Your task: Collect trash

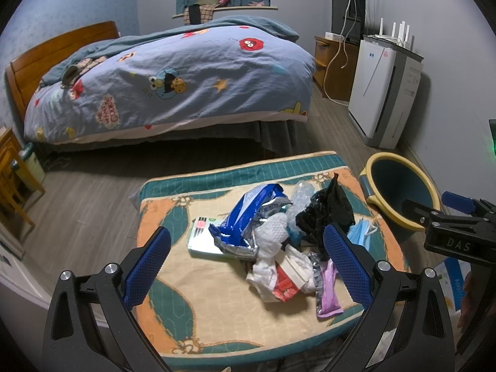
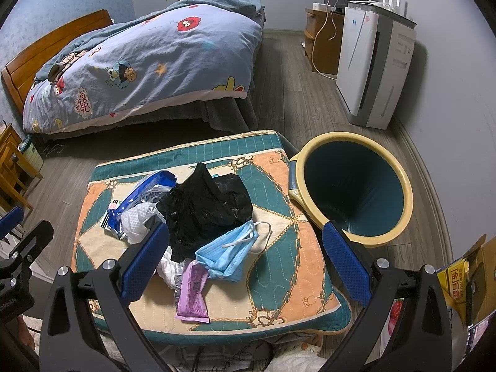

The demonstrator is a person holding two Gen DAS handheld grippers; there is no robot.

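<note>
- The trash sits in a heap on a padded cushion (image 2: 279, 204) with a green and orange pattern.
- In the heap are a black plastic bag (image 2: 204, 204), a blue face mask (image 2: 229, 251), a purple wrapper (image 2: 192, 294), a blue snack bag (image 1: 248, 210) and some white tissue (image 1: 272, 226).
- A round bin (image 2: 353, 186) with a yellow rim stands on the floor, just beside the cushion. It looks empty inside.
- The right gripper (image 2: 245, 260) is wide open and holds nothing. The mask and purple wrapper lie between its fingers.
- The left gripper (image 1: 248, 266) is wide open too, with nothing in it, above the near part of the heap.
- I think this is the start: nothing has been picked up yet.
- Next, one claw needs to go down, pinch one light piece like the mask, and carry it over to the bin.
- A bed (image 1: 173, 86) is farther back.
</note>
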